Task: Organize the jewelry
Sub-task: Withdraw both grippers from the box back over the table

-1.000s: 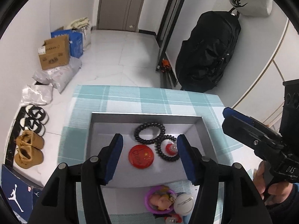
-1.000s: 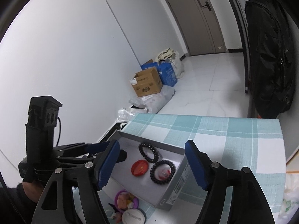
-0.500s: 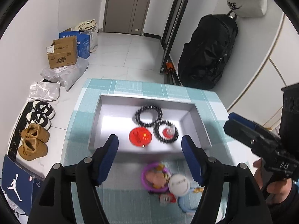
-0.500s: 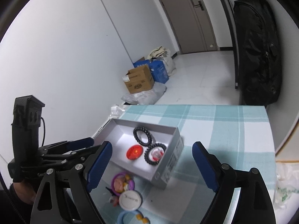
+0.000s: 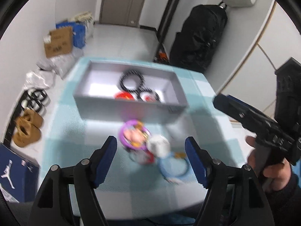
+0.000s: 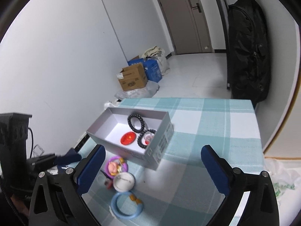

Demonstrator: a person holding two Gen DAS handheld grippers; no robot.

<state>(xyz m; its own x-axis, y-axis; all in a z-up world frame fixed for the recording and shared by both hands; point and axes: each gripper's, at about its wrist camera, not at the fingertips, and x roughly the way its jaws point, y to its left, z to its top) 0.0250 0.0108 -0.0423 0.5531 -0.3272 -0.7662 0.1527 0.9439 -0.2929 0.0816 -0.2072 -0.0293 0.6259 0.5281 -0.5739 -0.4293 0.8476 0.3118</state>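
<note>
A grey box (image 6: 161,141) (image 5: 129,108) on the checked tablecloth holds a black bead bracelet (image 6: 136,122), a red round badge (image 6: 128,137) and a black coiled hair tie (image 6: 146,138). In front of the box lie a purple ring with a pink figure (image 6: 117,166) (image 5: 134,136), a white round badge (image 6: 124,181) (image 5: 158,146) and a blue ring (image 6: 126,205) (image 5: 172,167). My left gripper (image 5: 151,161) is open and empty above these loose items. My right gripper (image 6: 152,169) is open and empty, raised above the table.
A checked teal tablecloth (image 6: 207,131) covers the table. A black backpack (image 6: 246,56) hangs at the right wall. Cardboard and blue boxes (image 6: 135,77) stand on the floor by the left wall, with shoes (image 5: 28,130) beside the table.
Both grippers have drawn back and up from the box. The left wrist view has moved from the box to the loose items in front of it and is blurred.
</note>
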